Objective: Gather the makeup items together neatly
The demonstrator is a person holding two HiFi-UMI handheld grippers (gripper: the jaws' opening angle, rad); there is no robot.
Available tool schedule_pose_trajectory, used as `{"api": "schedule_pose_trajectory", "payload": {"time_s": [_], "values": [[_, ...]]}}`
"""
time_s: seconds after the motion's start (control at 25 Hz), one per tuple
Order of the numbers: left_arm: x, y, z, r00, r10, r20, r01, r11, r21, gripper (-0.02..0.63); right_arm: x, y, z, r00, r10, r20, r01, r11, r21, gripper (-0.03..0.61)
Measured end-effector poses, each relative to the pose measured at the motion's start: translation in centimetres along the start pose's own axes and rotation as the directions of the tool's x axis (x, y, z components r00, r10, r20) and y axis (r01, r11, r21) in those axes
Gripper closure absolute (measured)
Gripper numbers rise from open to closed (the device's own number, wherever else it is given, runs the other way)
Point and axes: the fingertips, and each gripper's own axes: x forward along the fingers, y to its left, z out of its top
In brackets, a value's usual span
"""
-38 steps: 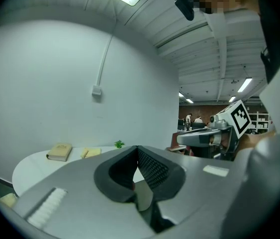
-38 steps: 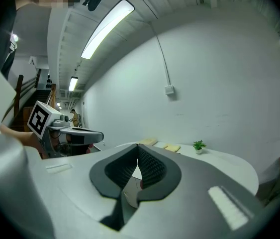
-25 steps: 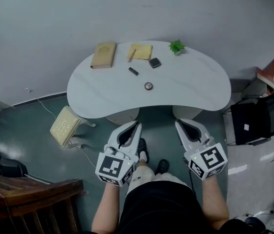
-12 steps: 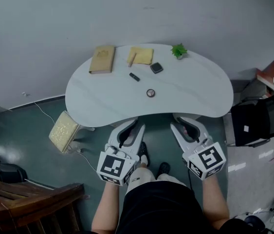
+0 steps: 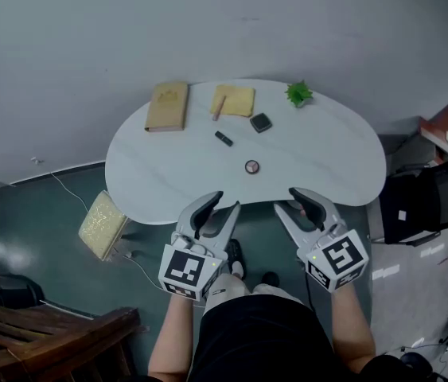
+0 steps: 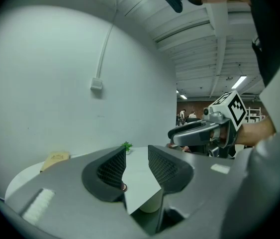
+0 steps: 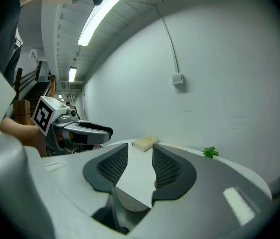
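Left gripper (image 5: pixel 224 203) and right gripper (image 5: pixel 287 200), held side by side, point at the near edge of a white table (image 5: pixel 327 157). Both sets of jaws stand partly apart, having just been opening, and nothing is between them.

The makeup lies spread out on the table beyond them, each piece apart from the others. A small round compact (image 5: pixel 251 166) is nearest. Further back are a black tube (image 5: pixel 223 138) and a dark square case (image 5: pixel 261 122). A slim stick (image 5: pixel 218 108) rests on the left edge of a yellow cloth (image 5: pixel 238 100).

A tan book (image 5: pixel 167 106) lies at the far left. A small green plant (image 5: pixel 298 94) sits at the far right.
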Motion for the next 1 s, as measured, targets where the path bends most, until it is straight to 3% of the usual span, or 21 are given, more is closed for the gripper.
{"api": "schedule_pose_trajectory", "payload": {"time_s": [0.48, 1.0], "values": [[2.8, 6.3, 0.4, 0.998, -0.059, 0.0, 0.059, 0.998, 0.007, 0.454, 6.2, -1.6, 1.1, 0.998, -0.051, -0.043, 0.051, 0.999, -0.001, 0.42], [3.5, 9.4, -1.3, 0.993, -0.119, -0.022, 0.119, 0.993, -0.01, 0.454, 10.7, -1.5, -2.8, 0.98, -0.106, -0.169, 0.111, 0.994, 0.017, 0.39]]}}
